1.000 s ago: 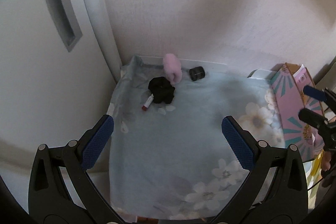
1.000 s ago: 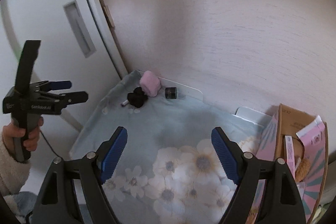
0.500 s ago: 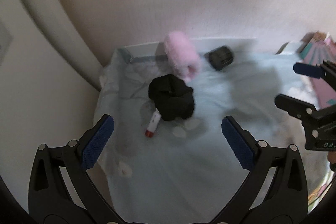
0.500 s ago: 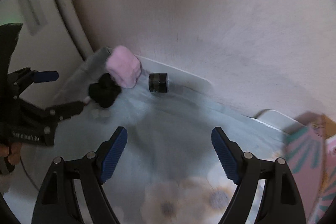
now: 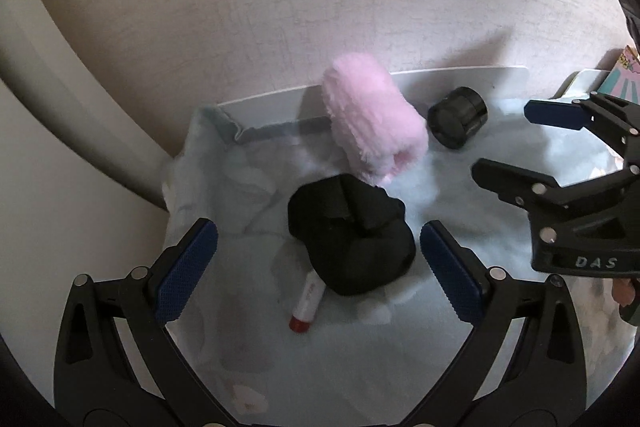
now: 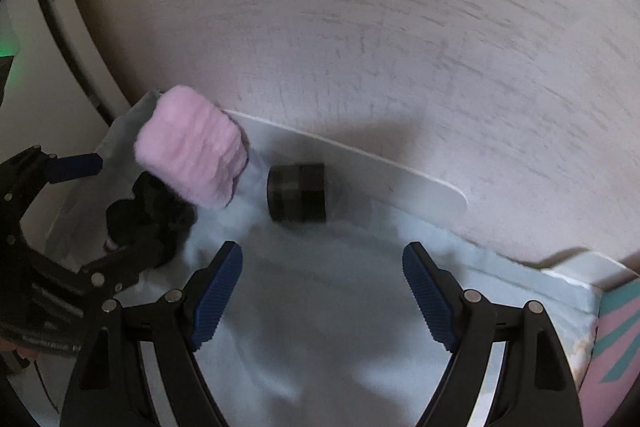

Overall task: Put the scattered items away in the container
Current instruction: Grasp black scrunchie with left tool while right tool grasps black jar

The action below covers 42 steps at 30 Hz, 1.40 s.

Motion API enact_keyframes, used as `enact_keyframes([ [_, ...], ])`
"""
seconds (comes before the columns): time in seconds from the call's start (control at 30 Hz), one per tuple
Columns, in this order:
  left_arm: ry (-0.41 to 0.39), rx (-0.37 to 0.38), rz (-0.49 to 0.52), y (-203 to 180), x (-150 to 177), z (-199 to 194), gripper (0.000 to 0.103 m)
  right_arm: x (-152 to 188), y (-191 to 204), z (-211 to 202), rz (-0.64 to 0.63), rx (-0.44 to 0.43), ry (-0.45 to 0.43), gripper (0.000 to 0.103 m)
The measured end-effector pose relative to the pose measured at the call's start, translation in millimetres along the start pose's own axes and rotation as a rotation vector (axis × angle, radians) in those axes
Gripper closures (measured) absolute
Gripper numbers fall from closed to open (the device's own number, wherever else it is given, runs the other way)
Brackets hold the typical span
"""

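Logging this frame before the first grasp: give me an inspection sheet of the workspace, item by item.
Surface: pale blue floral cloth over a white table, rumpled at the far left corner.
Job's things: fluffy pink roll; black fabric bundle in front of it; small white tube with a red cap at the bundle's near edge; dark round jar on its side by the wall. Pink and teal cardboard box at the right edge.
Clutter: nothing seen.
Grippers: left gripper open, bundle and tube ahead between its jaws; right gripper open, jar ahead.
Cables: nothing seen.
Surroundings: pale textured wall; white door frame at left.
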<state>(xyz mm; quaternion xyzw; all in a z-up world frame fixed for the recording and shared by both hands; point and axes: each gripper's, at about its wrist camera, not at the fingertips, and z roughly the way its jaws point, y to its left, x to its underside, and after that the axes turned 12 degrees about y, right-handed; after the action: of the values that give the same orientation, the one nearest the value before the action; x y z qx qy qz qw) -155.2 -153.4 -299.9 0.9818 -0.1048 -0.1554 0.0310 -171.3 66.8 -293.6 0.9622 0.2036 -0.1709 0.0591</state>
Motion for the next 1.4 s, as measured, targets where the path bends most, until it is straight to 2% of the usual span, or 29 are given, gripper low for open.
enact_keyframes([
  [0.1,0.012,0.022,-0.016,2,-1,6,0.007,-5,-3,3,0.014,-0.008,-0.004,0.024],
  [0.2,0.020,0.036,-0.013,0,-1,11,0.022,-8,-5,6,0.015,0.011,-0.003,0.024],
  [0.27,0.018,0.046,-0.010,-1,-1,12,0.028,-8,-6,5,0.013,0.008,-0.007,0.024],
  [0.43,0.006,0.064,-0.011,-4,-1,11,0.039,-7,-8,2,0.001,0.003,-0.009,0.031],
  [0.47,0.005,0.072,-0.013,-5,-1,10,0.044,-6,-9,1,0.000,0.001,-0.010,0.033],
  [0.5,0.006,0.081,-0.013,-5,-1,10,0.051,-6,-10,1,-0.003,-0.001,-0.008,0.042],
  [0.57,0.015,0.096,-0.012,-6,-1,12,0.056,-5,-12,3,-0.003,-0.011,0.011,0.052],
  [0.6,0.018,0.102,-0.013,-6,-1,12,0.059,-4,-13,4,-0.001,-0.022,0.019,0.060],
  [0.67,0.016,0.114,-0.022,-5,0,11,0.063,-2,-17,2,0.004,-0.032,0.016,0.067],
  [0.7,0.014,0.122,-0.027,-4,0,10,0.068,-2,-19,1,0.006,-0.048,0.018,0.071],
  [0.77,0.014,0.145,-0.041,-2,0,8,0.075,1,-21,-2,0.004,-0.056,0.020,0.073],
  [1.0,0.013,0.189,-0.106,6,4,0,0.081,14,-35,-21,0.035,-0.054,0.005,0.074],
  [1.23,-0.011,0.243,-0.137,4,8,-24,0.081,35,-45,-42,0.037,-0.052,0.005,0.074],
  [1.4,-0.042,0.311,-0.185,8,8,-51,0.081,51,-56,-65,0.051,-0.059,-0.007,0.074],
])
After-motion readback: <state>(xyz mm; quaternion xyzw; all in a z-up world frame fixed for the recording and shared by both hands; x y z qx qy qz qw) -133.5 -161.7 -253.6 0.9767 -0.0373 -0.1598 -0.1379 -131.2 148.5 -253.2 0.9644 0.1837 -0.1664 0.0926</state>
